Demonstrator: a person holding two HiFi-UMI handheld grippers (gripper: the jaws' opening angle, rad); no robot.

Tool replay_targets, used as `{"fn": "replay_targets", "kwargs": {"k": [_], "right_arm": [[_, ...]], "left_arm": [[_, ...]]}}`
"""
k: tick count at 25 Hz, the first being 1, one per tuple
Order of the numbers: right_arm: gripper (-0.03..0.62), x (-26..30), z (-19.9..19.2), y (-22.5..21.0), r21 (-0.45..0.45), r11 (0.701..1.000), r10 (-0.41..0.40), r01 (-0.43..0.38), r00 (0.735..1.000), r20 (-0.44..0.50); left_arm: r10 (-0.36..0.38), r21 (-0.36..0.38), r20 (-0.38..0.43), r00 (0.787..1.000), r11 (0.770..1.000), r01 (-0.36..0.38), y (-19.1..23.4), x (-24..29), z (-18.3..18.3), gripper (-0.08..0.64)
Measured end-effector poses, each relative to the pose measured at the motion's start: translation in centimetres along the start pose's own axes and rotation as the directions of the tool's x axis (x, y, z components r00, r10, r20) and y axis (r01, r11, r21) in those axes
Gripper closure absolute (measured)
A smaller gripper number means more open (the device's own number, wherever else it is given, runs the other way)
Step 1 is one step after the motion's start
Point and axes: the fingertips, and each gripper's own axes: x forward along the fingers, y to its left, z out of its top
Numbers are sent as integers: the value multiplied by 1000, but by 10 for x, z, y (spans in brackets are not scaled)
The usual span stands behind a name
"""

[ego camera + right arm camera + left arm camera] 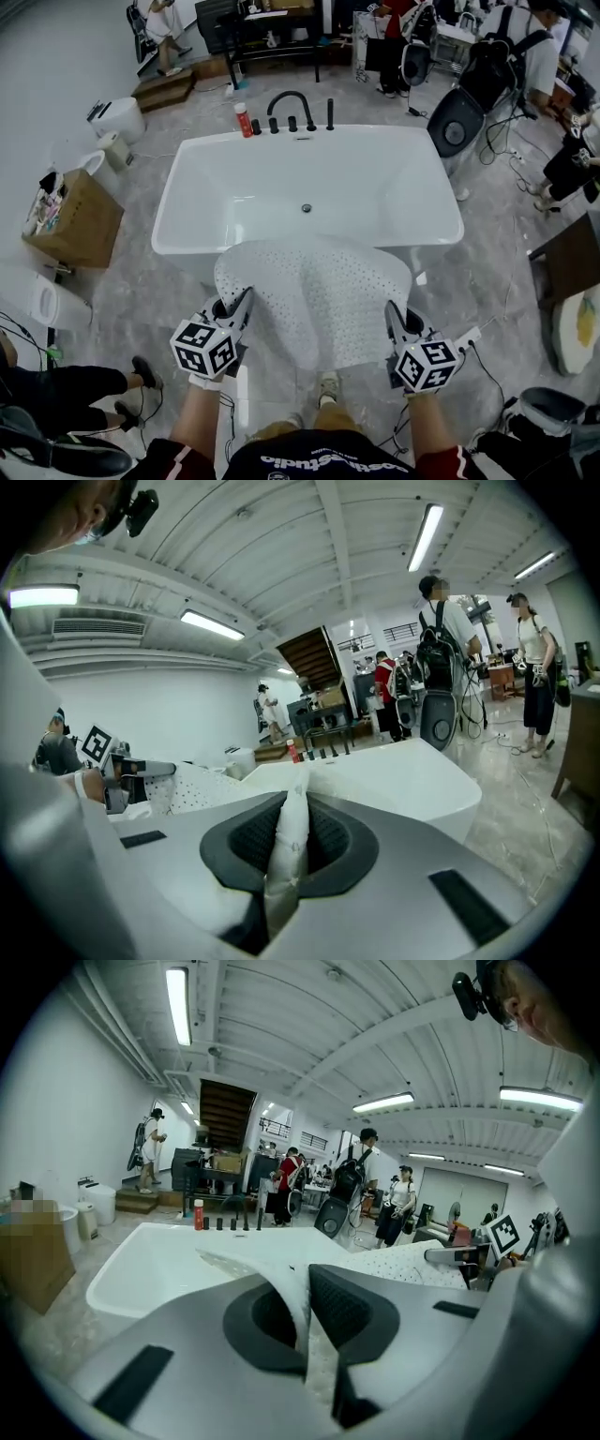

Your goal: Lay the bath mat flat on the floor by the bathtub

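Left tongs (242, 307) and right tongs (395, 321) each pinch a near corner of the bath mat (319, 295) (white, perforated), held spread off the floor (141, 300); bathtub (187, 202) just beyond at 12 o'clock, red bottle (243, 120) on its far rim.

"Where is there room to get by?"

"On the grey stone floor (141, 281) left of the big white bathtub (234, 178), as far as the brown cardboard box (80, 225)."

"What is in the way in front?"

"The tub's near wall. The white dotted bath mat (319, 300) hangs over the narrow floor there. A shoe (327, 382) stands under it. A big black round thing (457, 122) stands by the tub's far right corner."
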Motion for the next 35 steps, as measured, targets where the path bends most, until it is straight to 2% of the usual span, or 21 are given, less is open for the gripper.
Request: {"fn": "replay_targets", "kwargs": {"k": [6,10,20,27,35], "right_arm": [[549,21,-30,-14,34,999,-10,11,999,-47],[549,23,-53,-18,30,999,-23,25,998,-64],[549,24,-102,-9,4,996,-92,93,994,-57],[549,30,-150,5,-12,994,-107,107,994,-31],[549,57,-223,-8,-37,993,-115,115,993,2]], "left_arm": [[6,-34,-64,998,999,-8,17,21,-25,531],[16,-34,-74,997,999,-18,22,26,-46,531],[20,-10,-8,1000,1000,-21,39,17,-91,531],[9,22,24,1000,1000,-9,65,6,-134,531],[-3,34,64,998,999,1,81,31,-207,531]]}}
